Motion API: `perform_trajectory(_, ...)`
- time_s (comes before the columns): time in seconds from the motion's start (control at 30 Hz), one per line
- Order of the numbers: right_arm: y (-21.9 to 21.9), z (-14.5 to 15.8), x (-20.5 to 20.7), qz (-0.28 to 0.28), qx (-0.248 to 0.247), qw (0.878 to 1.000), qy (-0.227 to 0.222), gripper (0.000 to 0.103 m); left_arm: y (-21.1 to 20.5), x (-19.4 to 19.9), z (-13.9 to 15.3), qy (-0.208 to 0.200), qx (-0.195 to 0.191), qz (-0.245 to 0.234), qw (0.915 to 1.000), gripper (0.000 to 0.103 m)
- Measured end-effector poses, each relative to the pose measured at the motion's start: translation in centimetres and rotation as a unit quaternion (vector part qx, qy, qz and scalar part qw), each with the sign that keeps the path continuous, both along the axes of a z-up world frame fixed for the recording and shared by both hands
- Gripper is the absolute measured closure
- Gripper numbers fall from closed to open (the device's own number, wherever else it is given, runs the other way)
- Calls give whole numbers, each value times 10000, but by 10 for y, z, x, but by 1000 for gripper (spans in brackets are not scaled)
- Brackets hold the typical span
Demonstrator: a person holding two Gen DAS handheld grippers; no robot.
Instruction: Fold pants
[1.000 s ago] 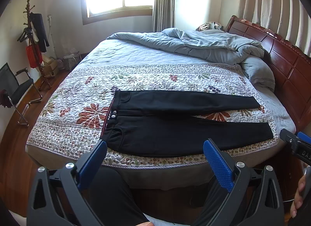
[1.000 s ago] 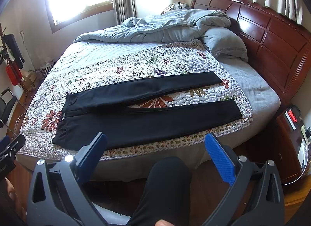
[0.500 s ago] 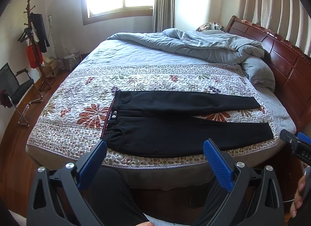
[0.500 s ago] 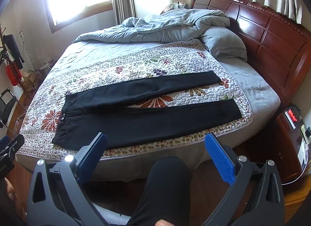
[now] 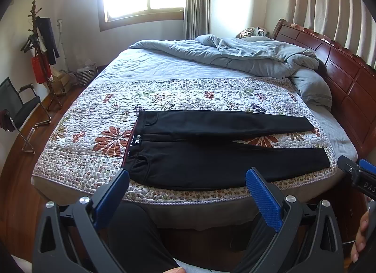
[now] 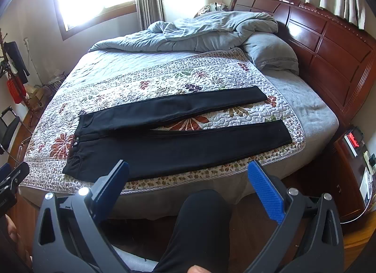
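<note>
Both tools, left (image 5: 186, 193) and right (image 6: 188, 185), hang released and unmoved short of the flat black cotton pants (image 5: 211, 153) on the floral quilted bed (image 5: 77, 158); folding hasn't begun.

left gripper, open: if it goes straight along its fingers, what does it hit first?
Probably the black pants: the left gripper sits short of the bed edge, aimed at the near leg on the floral quilt. Nothing shows in between, though depth is unclear.
</note>
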State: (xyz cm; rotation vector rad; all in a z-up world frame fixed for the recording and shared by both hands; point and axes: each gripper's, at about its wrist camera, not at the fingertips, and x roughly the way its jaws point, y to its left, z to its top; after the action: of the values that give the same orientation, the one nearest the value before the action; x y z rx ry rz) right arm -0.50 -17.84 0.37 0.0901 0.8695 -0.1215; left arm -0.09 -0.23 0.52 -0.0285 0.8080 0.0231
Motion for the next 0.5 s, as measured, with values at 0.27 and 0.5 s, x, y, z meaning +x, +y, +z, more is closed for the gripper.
perform_trajectory(0.27,0,1,2,-3,-1,10000,22,3,-2,0,-1,0,3,-5,10000,4)
perform_trajectory(0.5,1,-1,3,-9,-21,10000,32,3,-2,0,-1,2,-7,-11,10000,4)
